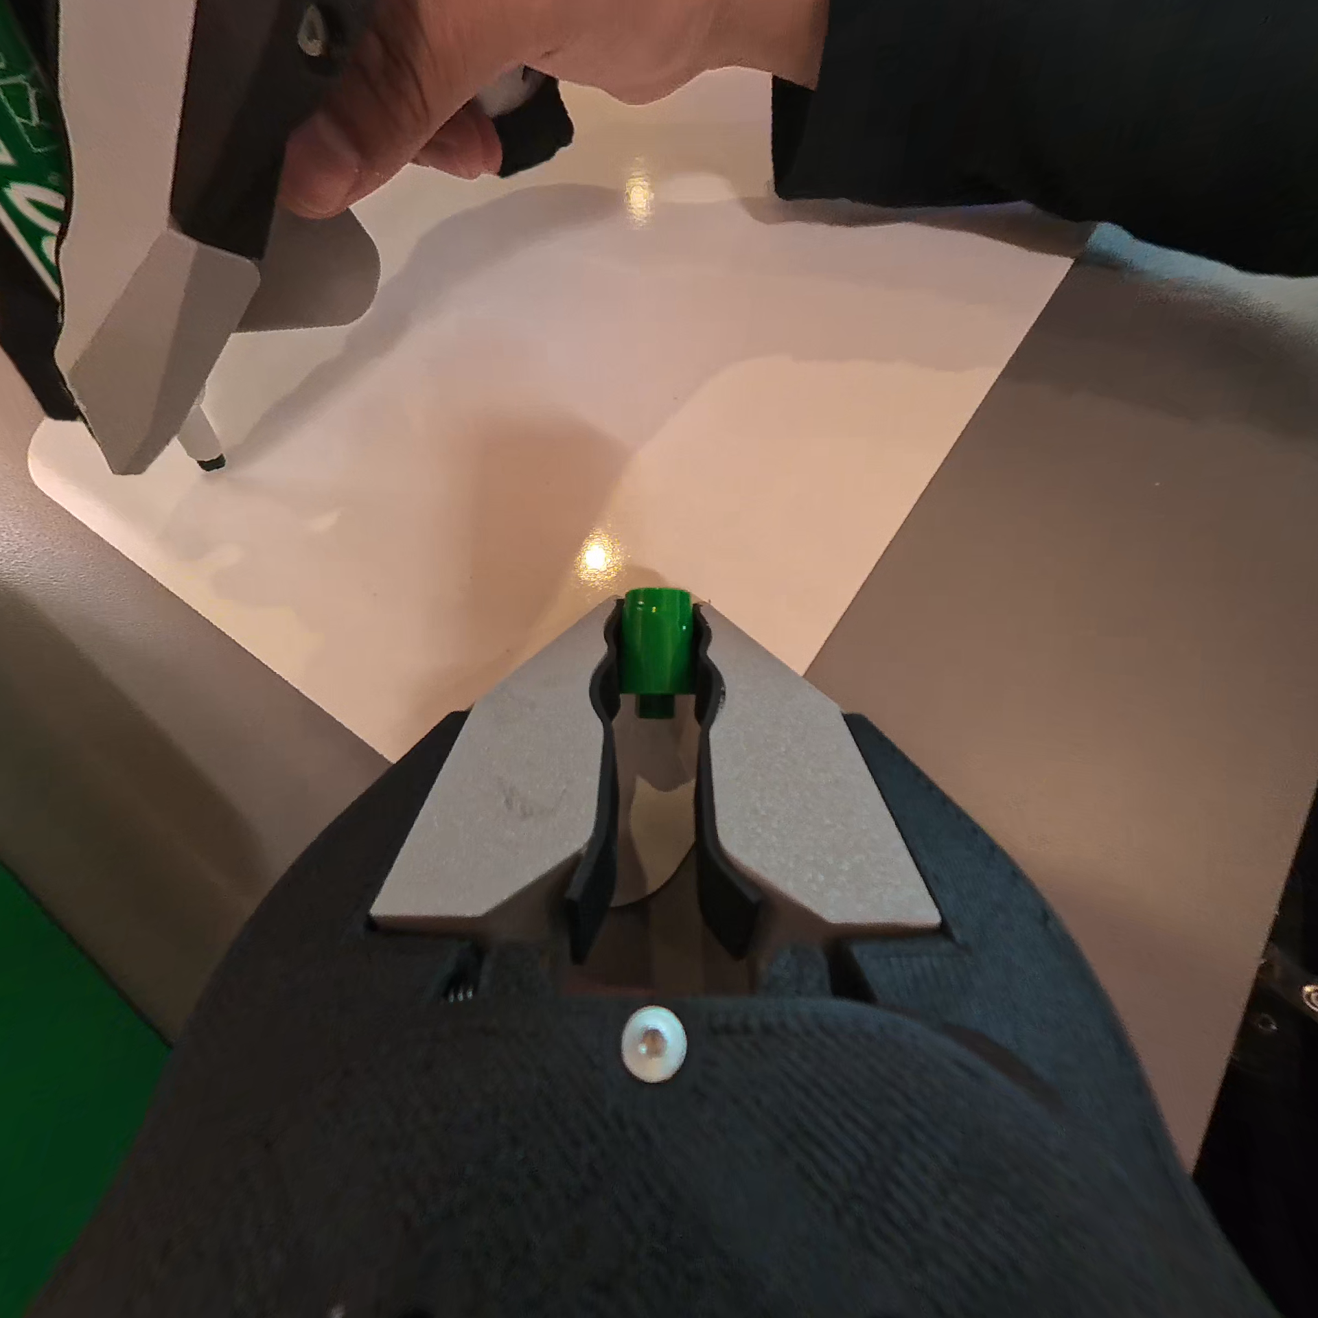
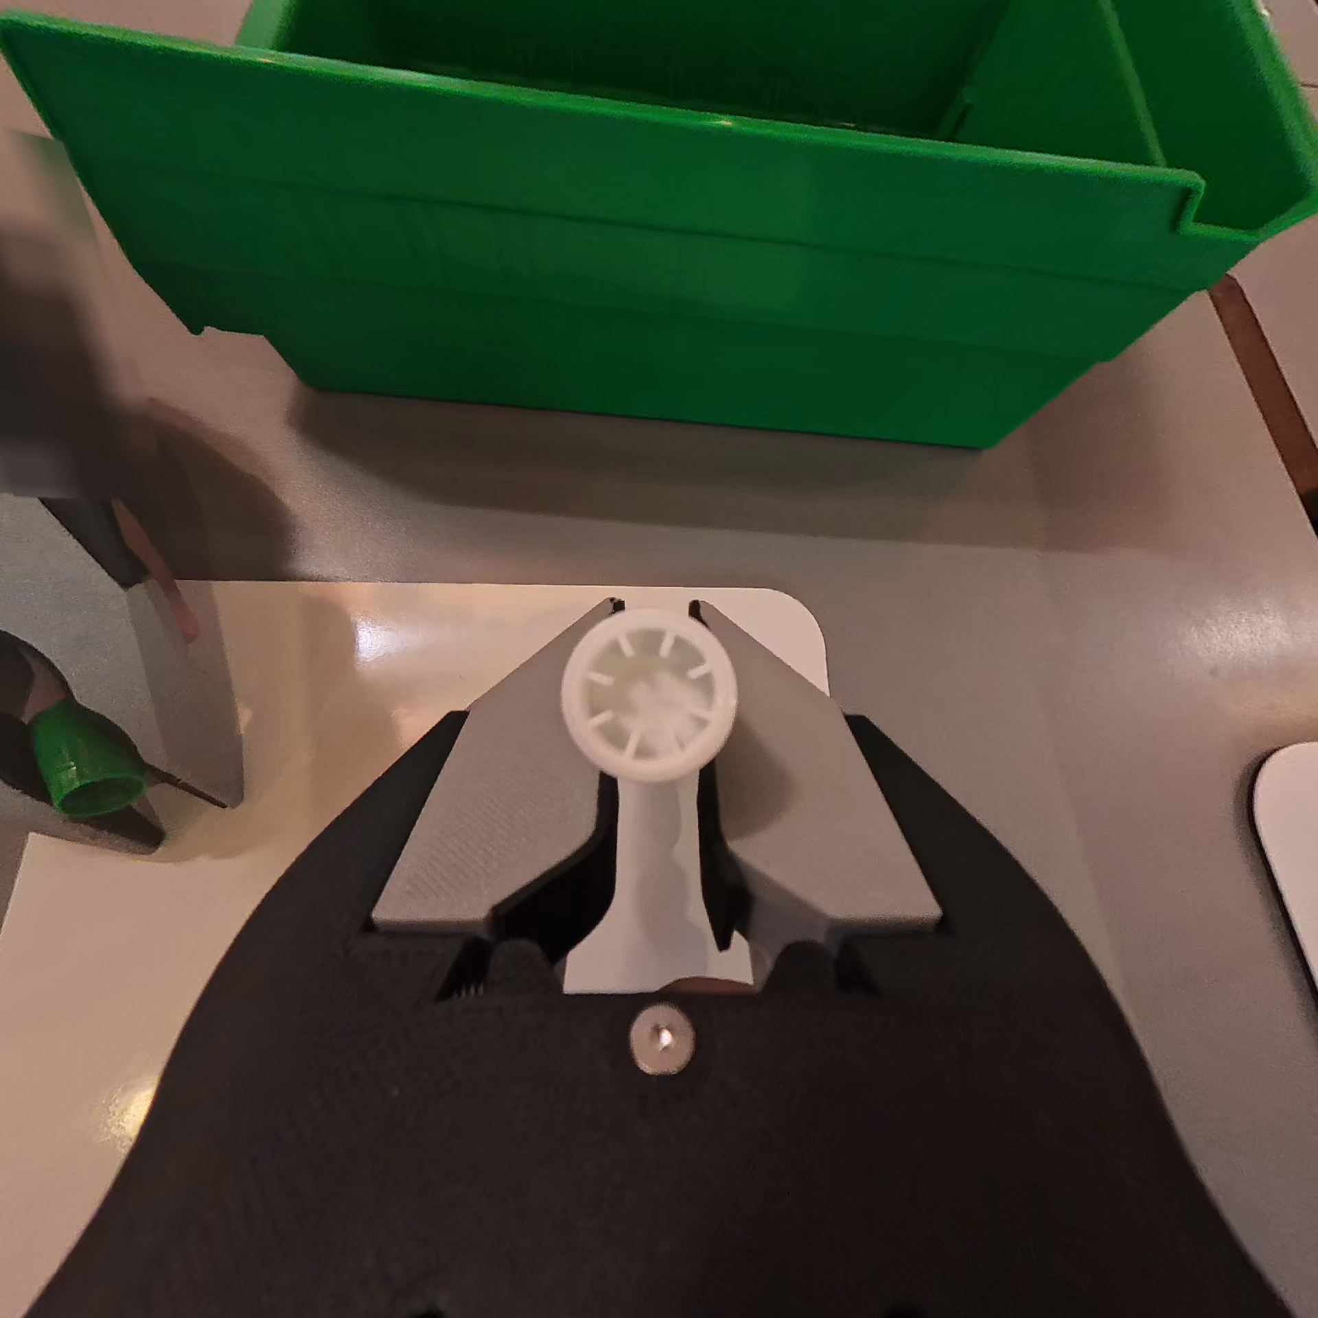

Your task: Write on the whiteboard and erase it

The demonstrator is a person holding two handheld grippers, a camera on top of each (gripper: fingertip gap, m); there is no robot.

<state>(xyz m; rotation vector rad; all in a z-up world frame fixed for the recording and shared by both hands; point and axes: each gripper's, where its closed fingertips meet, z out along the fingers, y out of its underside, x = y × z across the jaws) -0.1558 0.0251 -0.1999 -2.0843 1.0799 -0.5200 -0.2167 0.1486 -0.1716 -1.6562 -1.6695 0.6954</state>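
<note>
A white whiteboard (image 1: 499,428) lies flat on a grey table. My left gripper (image 1: 656,606) is shut on a green marker cap (image 1: 655,642) and holds it over the board's near edge. My right gripper (image 2: 652,606) is shut on a white marker (image 2: 649,695), seen here from its back end. In the left wrist view the right gripper (image 1: 142,428) is at the upper left, and the marker's dark tip (image 1: 210,462) is at the board surface near a rounded corner. No writing shows on the board (image 2: 356,642). The left gripper with the cap (image 2: 85,767) shows at the left of the right wrist view.
A large green plastic bin (image 2: 642,285) stands on the table (image 2: 998,570) just beyond the whiteboard. Another white rounded board (image 2: 1291,856) lies at the right edge. A hand (image 1: 399,142) and a dark sleeve (image 1: 1070,107) hang over the far side of the board. My right fingertips sit around 15 centimetres from my left ones.
</note>
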